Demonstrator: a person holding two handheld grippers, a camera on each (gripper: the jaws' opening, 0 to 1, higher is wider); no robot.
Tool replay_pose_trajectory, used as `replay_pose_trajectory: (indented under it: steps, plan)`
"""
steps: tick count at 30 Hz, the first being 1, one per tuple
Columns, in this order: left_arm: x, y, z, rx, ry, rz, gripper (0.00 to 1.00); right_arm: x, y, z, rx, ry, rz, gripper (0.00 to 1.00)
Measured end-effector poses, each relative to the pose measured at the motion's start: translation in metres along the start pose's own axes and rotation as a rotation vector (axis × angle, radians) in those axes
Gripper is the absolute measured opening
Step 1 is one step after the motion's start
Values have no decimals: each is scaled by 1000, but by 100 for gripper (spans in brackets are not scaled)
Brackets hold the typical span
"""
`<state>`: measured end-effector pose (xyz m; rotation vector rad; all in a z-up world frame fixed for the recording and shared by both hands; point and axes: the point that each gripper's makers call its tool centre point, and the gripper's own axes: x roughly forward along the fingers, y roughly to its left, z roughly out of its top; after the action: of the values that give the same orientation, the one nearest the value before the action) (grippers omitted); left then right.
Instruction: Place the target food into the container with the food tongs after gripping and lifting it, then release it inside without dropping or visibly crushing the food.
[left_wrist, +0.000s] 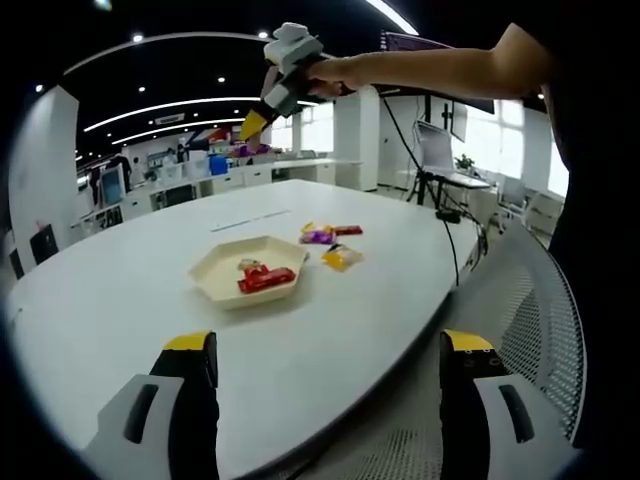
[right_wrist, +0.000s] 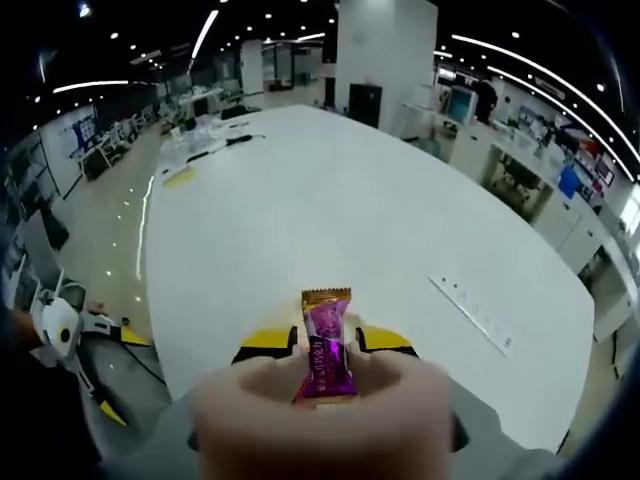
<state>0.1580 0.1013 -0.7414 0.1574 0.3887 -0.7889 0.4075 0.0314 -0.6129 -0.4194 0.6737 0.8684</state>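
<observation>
Left gripper view: our left hand-held gripper (left_wrist: 325, 375) is spread, empty, near bench (left_wrist: 120, 290) edge; tray (left_wrist: 215, 272) sits mid-bench w/ open room around.

Right gripper view: right hand-held gripper (right_wrist: 327, 345) pinches purple candy (right_wrist: 327, 350) aloft. Light, crinkly, slippery wrapper; hold mid-body, gently.

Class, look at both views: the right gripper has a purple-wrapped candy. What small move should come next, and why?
Probably lower the right gripper toward the hexagonal tray. It is shut on the purple candy and held high above the white table, while the tray sits below, already holding a red packet. Releasing from this height would drop the candy.
</observation>
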Motion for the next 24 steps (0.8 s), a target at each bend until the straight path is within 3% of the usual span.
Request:
replay_pose_trajectory:
  steps: [9,24]
  plan:
    - [1,1,0,-2,2,5,89,4,-1,5,-8,-2,6,22]
    - [0,0,-2,-6,12,-2,90,-1,-10,-11,19,3,-1,22]
